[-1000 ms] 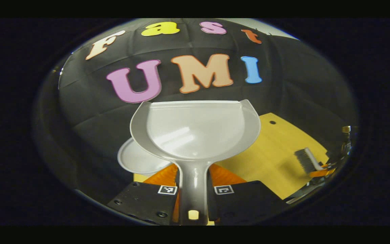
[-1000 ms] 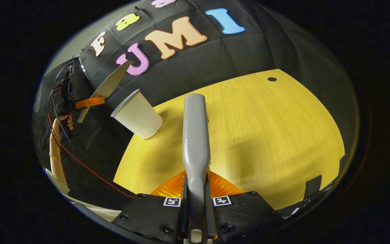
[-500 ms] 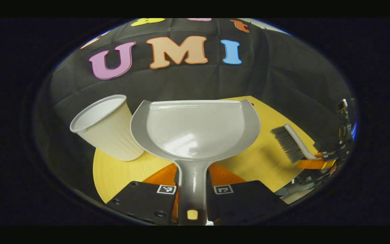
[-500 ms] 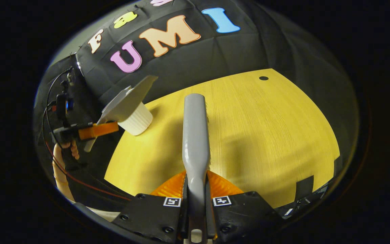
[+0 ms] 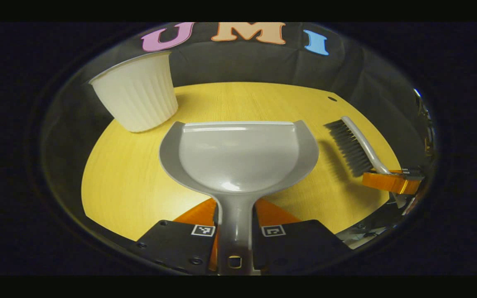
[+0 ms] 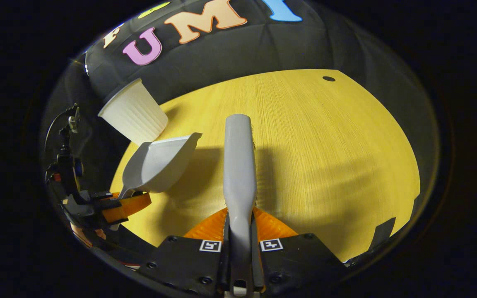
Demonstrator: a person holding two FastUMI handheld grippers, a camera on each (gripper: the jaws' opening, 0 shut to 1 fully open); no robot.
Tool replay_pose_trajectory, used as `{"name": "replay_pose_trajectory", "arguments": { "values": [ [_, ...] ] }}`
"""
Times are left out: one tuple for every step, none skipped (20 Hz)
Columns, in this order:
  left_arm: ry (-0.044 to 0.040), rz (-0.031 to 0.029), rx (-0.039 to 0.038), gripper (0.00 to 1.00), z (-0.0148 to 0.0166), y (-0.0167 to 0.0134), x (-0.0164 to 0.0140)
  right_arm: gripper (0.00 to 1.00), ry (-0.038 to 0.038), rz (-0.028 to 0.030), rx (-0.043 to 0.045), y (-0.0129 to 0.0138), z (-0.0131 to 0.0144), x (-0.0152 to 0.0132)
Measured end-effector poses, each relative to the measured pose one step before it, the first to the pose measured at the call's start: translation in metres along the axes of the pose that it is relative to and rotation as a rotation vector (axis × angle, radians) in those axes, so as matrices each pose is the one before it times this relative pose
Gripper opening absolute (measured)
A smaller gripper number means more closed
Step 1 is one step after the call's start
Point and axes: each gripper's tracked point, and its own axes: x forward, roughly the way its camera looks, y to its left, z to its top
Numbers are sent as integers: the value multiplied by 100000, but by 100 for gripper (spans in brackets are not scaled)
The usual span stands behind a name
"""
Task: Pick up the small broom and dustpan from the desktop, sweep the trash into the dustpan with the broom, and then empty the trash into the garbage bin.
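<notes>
The left gripper (image 5: 235, 236) clamps the handle of the light, stiff plastic dustpan (image 5: 238, 155) above the desktop (image 5: 114, 182) near the ribbed cup (image 5: 137, 95) at its far-left edge, while the right gripper (image 6: 240, 248) pinches the rigid broom (image 6: 239, 165) handle, a sound hold.

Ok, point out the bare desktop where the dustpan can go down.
The widest bare stretch of the desktop runs from the broom out to the far edge with the small hole. It is crowded at the other corner, where the dustpan hangs close to the white cup.
</notes>
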Motion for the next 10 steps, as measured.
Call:
{"name": "replay_pose_trajectory", "arguments": {
  "values": [
    [653, 654, -689, 27, 373, 299, -220, 18, 1415, -833, -483, 94, -17, 463],
    [280, 1135, 204, 27, 239, -54, -197, 19, 1163, -724, -637, 278, 40, 461],
    [463, 1028, -94, 26, 112, 14, -110, 19, 862, -928, -443, 83, 87, 135],
    [549, 829, -653, 26, -125, -54, -12, 19, 606, -671, -202, -157, -113, 31],
    [789, 315, -882, 26, -38, 2, 59, 19, 529, -416, -86, -2, 156, 8],
    [991, 73, -695, 26, -102, -16, 81, 19, 790, -334, -16, -19, 90, -102],
    [1298, 409, -426, 27, -24, 45, -19, 15, 970, -100, -9, 25, 92, -108],
    [1103, 849, 213, 26, -58, 121, -66, 19, 1053, 34, 2, 157, 120, -101],
    [203, 1536, 892, 26, 38, 56, -20, 19, 715, 170, 91, 25, 167, -55],
    [-319, 830, 1189, 27, -108, -9, 18, 19, -519, 298, 339, -123, 215, -19]
  ]
}}
